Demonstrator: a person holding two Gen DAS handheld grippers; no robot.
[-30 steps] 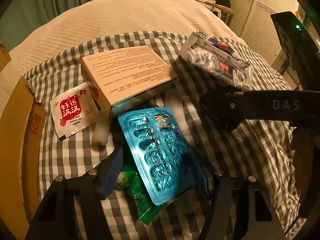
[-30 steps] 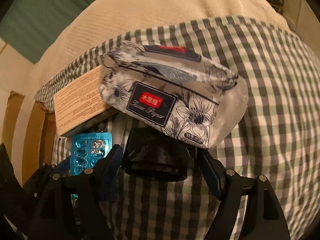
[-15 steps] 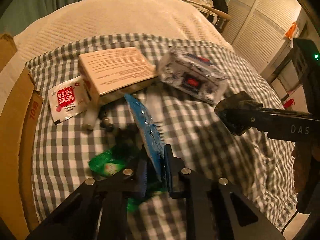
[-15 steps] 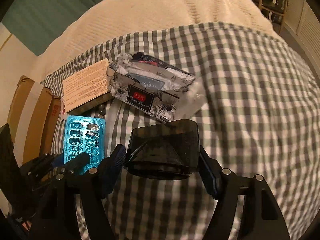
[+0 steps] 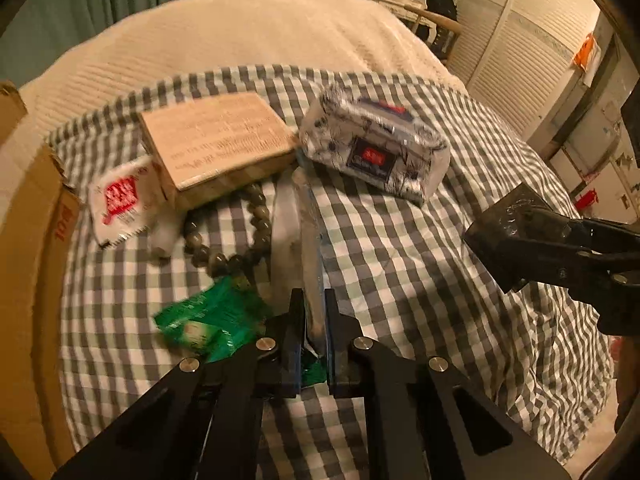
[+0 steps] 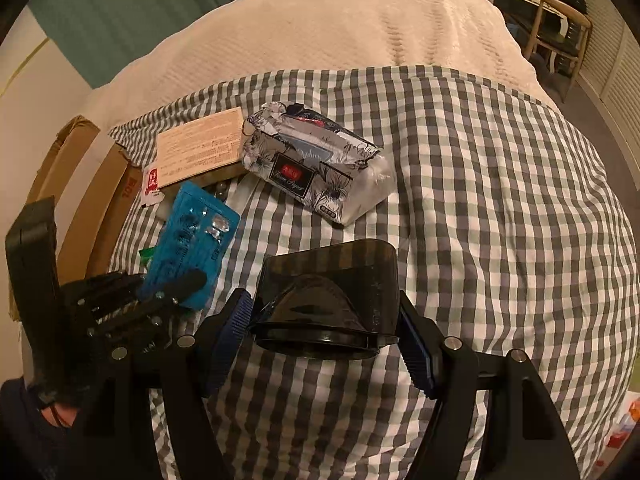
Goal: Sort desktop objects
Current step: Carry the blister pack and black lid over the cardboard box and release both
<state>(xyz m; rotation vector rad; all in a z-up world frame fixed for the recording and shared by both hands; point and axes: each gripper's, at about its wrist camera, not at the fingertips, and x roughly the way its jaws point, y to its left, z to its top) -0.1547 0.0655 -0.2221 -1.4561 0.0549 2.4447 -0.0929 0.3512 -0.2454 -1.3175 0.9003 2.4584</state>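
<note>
The left gripper (image 5: 310, 312) is clamping the blue blister pack (image 6: 192, 248) edge-on at lower centre. The right gripper (image 6: 324, 320) is gripping the dark plastic container (image 6: 332, 280) between wide-set jaws, lower centre.

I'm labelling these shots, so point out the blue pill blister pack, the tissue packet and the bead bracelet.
blue pill blister pack (image 6: 192, 240): right wrist view, middle of its blue face.
tissue packet (image 6: 308, 168): right wrist view, its flowered front by the dark label.
bead bracelet (image 5: 260, 216): left wrist view, a bead on its right-hand strand.
</note>
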